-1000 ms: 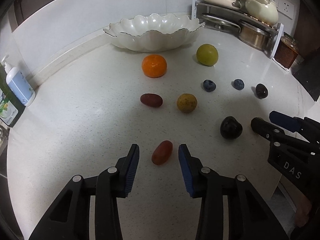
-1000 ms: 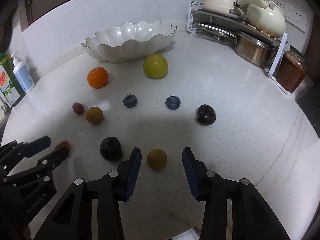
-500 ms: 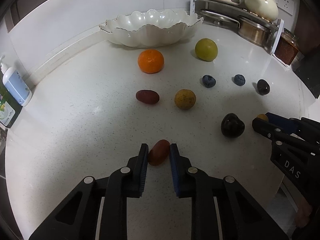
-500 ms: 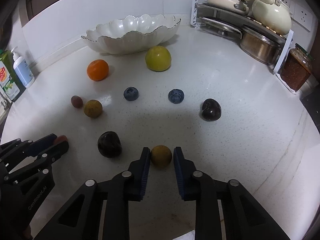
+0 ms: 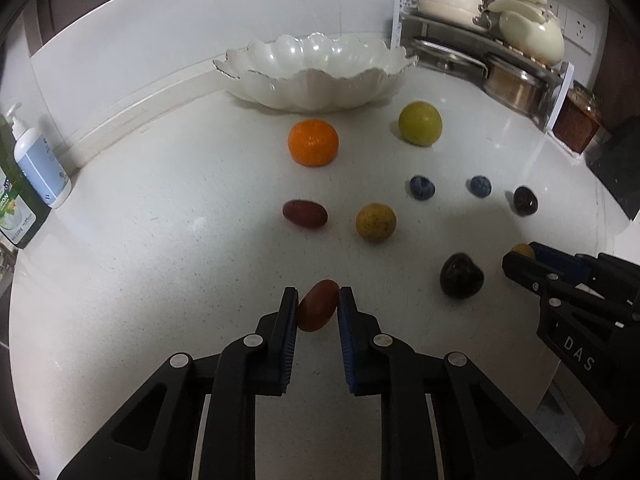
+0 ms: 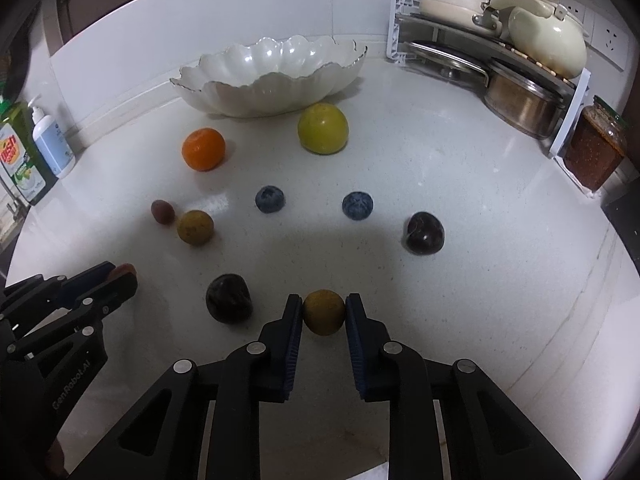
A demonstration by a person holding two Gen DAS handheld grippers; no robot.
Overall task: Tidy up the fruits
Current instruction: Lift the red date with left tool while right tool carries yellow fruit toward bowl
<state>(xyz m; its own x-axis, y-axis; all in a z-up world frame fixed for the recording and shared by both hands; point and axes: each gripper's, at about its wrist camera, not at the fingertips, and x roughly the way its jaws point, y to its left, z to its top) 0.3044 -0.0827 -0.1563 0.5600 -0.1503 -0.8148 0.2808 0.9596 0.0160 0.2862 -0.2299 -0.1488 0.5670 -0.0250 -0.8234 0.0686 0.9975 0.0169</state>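
Observation:
My left gripper (image 5: 318,300) is shut on a small red oval fruit (image 5: 317,310) just above the white counter. My right gripper (image 6: 323,305) is shut on a small yellow-brown round fruit (image 6: 323,312). A white scalloped bowl (image 5: 314,72) stands at the back; it also shows in the right wrist view (image 6: 268,76). On the counter lie an orange (image 5: 313,142), a green-yellow fruit (image 5: 420,123), two blueberries (image 5: 421,187) (image 5: 480,186), a dark red oval fruit (image 5: 305,213), a yellow-brown fruit (image 5: 375,223) and two dark plums (image 5: 461,275) (image 5: 525,201).
A pot rack (image 6: 496,60) with pans and a cream kettle stands at the back right, with a jar (image 6: 595,148) beside it. Soap bottles (image 5: 38,164) stand at the left edge. The counter's front edge runs at the lower right.
Both grippers closed from open onto their fruits. The left took the red oval fruit, the right took the yellow-brown fruit. Both views have drawn slightly closer to the counter.

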